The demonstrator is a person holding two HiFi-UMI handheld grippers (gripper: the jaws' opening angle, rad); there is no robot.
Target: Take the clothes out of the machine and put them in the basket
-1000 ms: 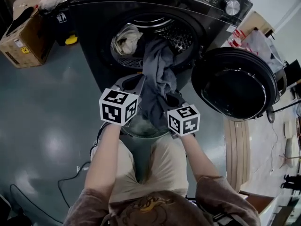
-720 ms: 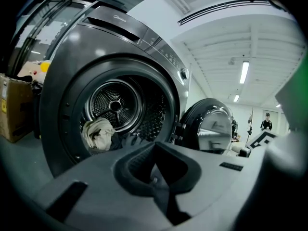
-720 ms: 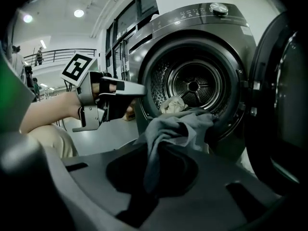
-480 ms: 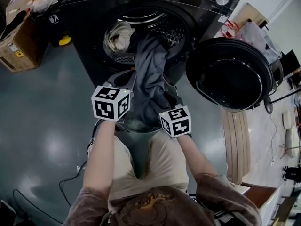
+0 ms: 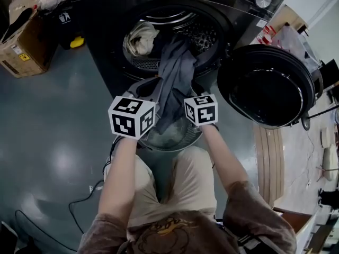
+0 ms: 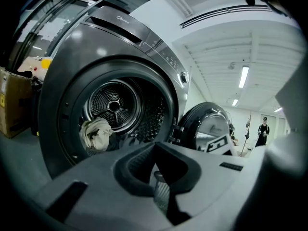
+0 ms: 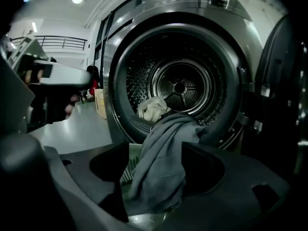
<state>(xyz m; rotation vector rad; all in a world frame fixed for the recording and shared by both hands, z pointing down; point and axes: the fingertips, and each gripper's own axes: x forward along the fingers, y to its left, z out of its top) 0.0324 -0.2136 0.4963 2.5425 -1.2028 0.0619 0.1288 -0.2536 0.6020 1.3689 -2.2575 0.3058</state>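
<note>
**Machine** (image 5: 106, 15): dark front-loader, standing at the far side of the scene. Its round door (image 5: 267, 86) is hanging open to the right.

**Drum** (image 7: 180, 88): a cream cloth (image 5: 140, 38) is lying bunched at the left inside it.

**Grey garment** (image 5: 175, 83): it is trailing out of the drum over the near lip of the opening and hanging down into the basket. It is partly in the machine and partly out.

**Basket** (image 5: 183, 134): round with mesh walls, sitting just in front of the machine between the two grippers. The person's knees are just behind it on the near side. The lower end of the garment is gathering inside it.

**Left gripper** (image 6: 155, 153): it is pointing at the drum opening from the left of the basket. Its jaws are closing down to a narrow gap on a ribbed strip that appears to be the basket's wall.

**Right gripper** (image 7: 156, 170): it is on the right side of the basket, aimed at the drum. Its jaws have just been opening and are standing well apart. The grey garment is draping down through the gap between them, with the pads not pressing on it.

**Cardboard box** (image 5: 21, 41): it is resting on the floor far left, well apart from the machine.
</note>
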